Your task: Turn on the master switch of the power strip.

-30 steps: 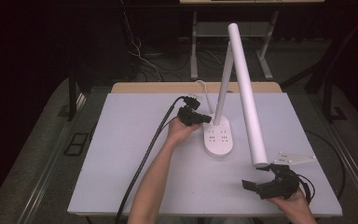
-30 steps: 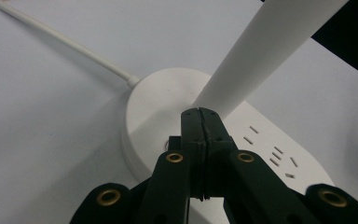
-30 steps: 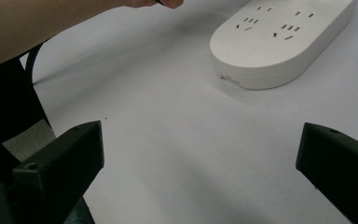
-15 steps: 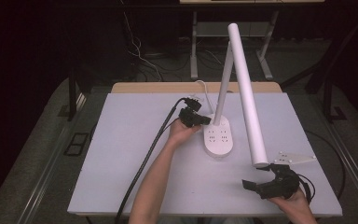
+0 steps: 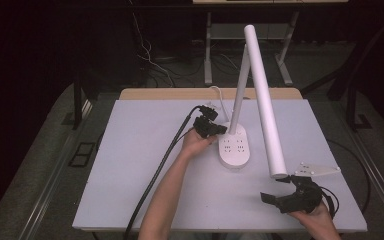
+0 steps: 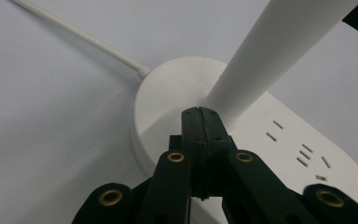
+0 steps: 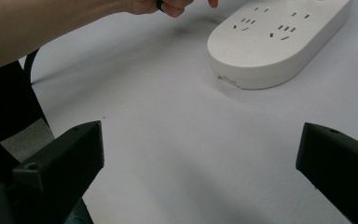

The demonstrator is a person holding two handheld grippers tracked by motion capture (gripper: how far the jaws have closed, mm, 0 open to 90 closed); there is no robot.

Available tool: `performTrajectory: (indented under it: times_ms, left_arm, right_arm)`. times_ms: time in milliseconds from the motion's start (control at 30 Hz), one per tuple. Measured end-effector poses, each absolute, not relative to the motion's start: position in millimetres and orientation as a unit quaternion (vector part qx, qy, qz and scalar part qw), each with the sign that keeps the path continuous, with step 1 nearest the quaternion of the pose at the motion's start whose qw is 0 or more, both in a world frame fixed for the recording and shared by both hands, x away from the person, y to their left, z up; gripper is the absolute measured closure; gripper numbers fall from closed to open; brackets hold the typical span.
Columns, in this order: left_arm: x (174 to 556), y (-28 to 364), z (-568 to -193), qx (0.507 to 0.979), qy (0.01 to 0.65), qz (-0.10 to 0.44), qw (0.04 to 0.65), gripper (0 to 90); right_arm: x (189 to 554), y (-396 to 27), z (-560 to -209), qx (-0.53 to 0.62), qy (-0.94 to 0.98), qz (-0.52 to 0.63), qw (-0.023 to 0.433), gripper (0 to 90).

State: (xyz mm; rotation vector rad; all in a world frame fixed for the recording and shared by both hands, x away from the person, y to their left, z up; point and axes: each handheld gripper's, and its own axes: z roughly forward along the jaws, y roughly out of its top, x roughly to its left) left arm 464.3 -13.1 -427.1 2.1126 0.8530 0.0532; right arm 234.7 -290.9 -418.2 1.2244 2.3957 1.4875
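A white desk lamp stands mid-table on an oval base (image 5: 235,150) with socket slots, its stem (image 5: 240,90) rising to a long tube head (image 5: 265,100) that slopes toward the front right. My left gripper (image 5: 223,129) is shut with nothing in it. Its tips (image 6: 199,114) sit on the base (image 6: 168,102) right at the foot of the stem (image 6: 270,56). My right gripper (image 5: 275,190) is open near the front right edge, under the tube's end. In its own view the right gripper (image 7: 200,158) faces the base (image 7: 270,42) across bare table.
The lamp's white cord (image 6: 74,35) runs off the back of the base. A thick black cable (image 5: 165,165) trails from the left gripper to the table's (image 5: 130,150) front edge. The person's left forearm (image 7: 51,23) lies across the middle.
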Motion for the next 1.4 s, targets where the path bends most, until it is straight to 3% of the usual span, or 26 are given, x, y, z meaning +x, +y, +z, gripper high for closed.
performTrajectory:
  times_ms: [733,1067,1400]
  left_arm:
    - [465.9,-10.4,-431.2,0.837,0.346,0.001,0.424,90.0]
    - [463.0,-17.3,-428.0,0.848,0.341,0.026,0.405,90.0]
    - [458.7,-12.1,-430.8,0.832,0.351,0.027,0.428,90.0]
  right_arm:
    - [234.7,-292.1,-417.5,0.397,0.779,0.484,0.04,0.2]
    - [234.5,-291.6,-417.3,0.399,0.779,0.483,0.039,0.2]
    - [235.2,-292.8,-417.6,0.4,0.777,0.484,0.037,0.2]
